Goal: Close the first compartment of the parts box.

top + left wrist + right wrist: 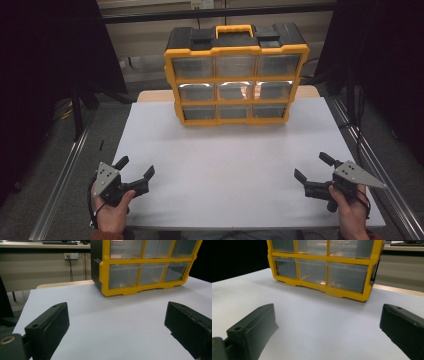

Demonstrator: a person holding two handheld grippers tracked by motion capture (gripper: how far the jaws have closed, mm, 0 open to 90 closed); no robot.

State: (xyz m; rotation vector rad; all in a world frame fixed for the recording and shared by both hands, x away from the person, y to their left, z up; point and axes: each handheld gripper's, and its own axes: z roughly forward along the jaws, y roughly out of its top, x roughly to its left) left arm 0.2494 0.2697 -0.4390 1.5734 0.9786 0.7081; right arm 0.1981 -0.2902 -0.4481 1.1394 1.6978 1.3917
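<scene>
**Two open grippers at the near corners, drawer cabinet at the far side**

A white tabletop (225, 165) carried one thing, a yellow and black drawer cabinet (236, 75). It stood upright at the far middle of the tabletop, with its front turned toward the person. The front had nine clear drawers in three rows of three, all pushed in. A yellow handle (234, 30) sat on the black top of the cabinet. What the drawers held could not be told through the plastic.

The left gripper (134, 167) was at the near left corner of the tabletop, held by the person's left hand (111, 207). Its jaws stood wide apart and held nothing. A grey three-cornered plate (106, 177) lay on top of it. In the left gripper view the two black jaws rose from the bottom corners with bare white tabletop between them, and the cabinet was well apart from them, far and to the right.

The right gripper (311, 166) was at the near right corner, held by the right hand (350, 210). Its jaws were also wide open and empty, and it had the same grey plate on top. In the right gripper view the lower drawers of the cabinet showed beyond the jaws, far and a little to the left.

Both grippers pointed toward the middle of the tabletop and were well apart from each other. Beyond the tabletop the left gripper view showed a beige wall with a socket (71, 256) and a dark cable hanging from it.
</scene>
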